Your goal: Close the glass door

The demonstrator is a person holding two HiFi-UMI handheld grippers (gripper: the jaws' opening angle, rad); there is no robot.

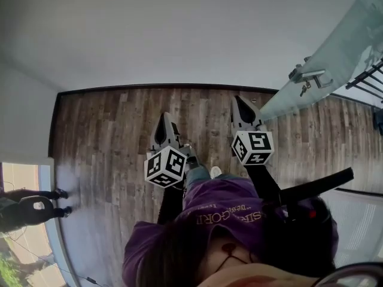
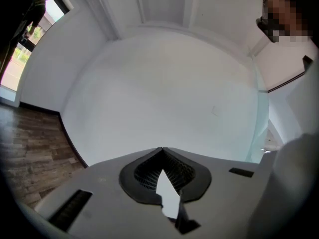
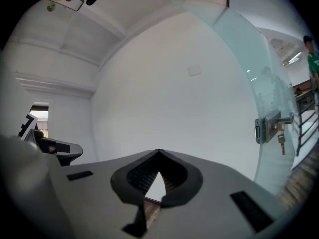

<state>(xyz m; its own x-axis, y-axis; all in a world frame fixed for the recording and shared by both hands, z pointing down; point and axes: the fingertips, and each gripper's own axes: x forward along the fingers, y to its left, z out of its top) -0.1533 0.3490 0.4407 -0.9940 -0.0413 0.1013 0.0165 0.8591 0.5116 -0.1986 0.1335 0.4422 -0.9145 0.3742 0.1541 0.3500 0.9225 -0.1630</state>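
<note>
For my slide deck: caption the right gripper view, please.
Right gripper, jaws shut and empty, faces a white wall; glass door with handle at right.

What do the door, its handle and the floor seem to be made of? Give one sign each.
Door: probably glass, greenish and translucent; dim shapes show through.
Handle: likely metal, satin grey sheen.
Floor: wood or wood-look planks, matte; grain and seams show.

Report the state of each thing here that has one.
Glass door: open, neither gripper on it.
Key: hanging below the door handle.
Left gripper: shut, empty.
Right gripper: shut, empty.
</note>
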